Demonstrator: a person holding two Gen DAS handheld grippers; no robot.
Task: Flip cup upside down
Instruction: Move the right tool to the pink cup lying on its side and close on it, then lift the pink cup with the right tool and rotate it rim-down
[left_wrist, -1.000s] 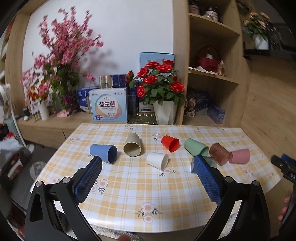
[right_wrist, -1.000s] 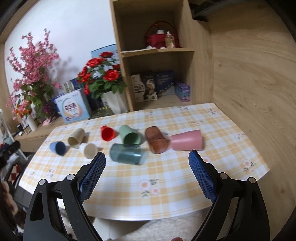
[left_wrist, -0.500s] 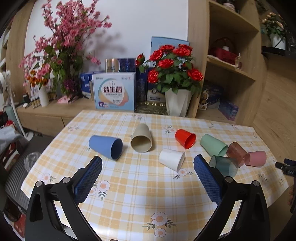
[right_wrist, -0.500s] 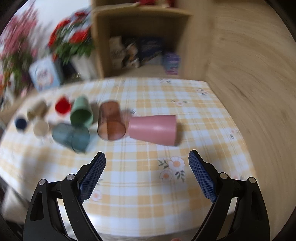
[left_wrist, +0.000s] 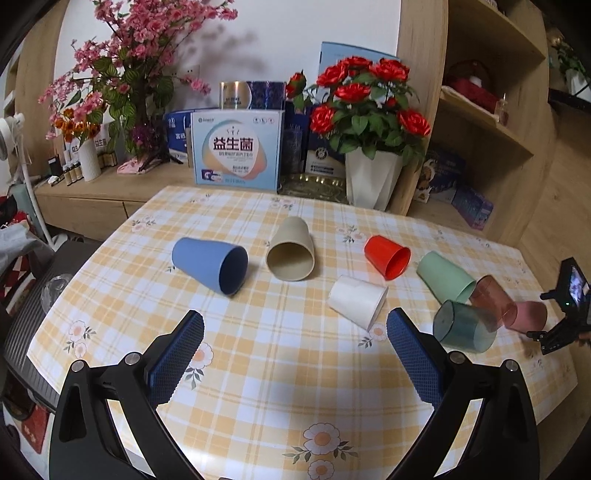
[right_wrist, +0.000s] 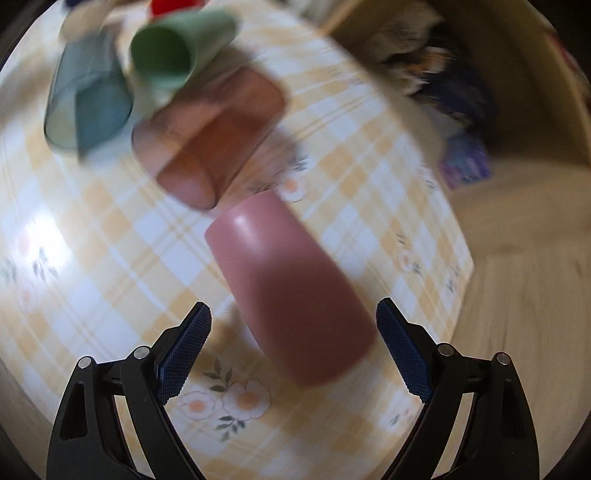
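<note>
In the left wrist view, the left gripper (left_wrist: 294, 332) hangs over the near part of the checked table (left_wrist: 266, 391) with its jaws spread wide and nothing between them; eight cups lie on their sides across the cloth, none standing on its rim: a blue cup (left_wrist: 209, 264), a beige cup (left_wrist: 291, 249), a red cup (left_wrist: 386, 256), a white cup (left_wrist: 357, 302), a green cup (left_wrist: 445, 277), a teal translucent cup (left_wrist: 464, 326), a brown translucent cup (left_wrist: 493, 300) and, at the far right end, a pink cup (left_wrist: 529, 315), with the right-hand device (left_wrist: 567, 306) just beside it. In the right wrist view, which is smeared by motion, the right gripper (right_wrist: 293, 332) is also released, its jaws wide apart on either side of the pink cup (right_wrist: 291, 284), which lies on its side with its wider end toward the camera and its narrow end touching or nearly touching the brown translucent cup (right_wrist: 210, 133); whether the pads already touch the pink wall cannot be told. By this evidence the job is at its start: no cup is flipped, the pink one seems the first target, and closing, lifting, turning it mouth down and setting it on the cloth all remain
</note>
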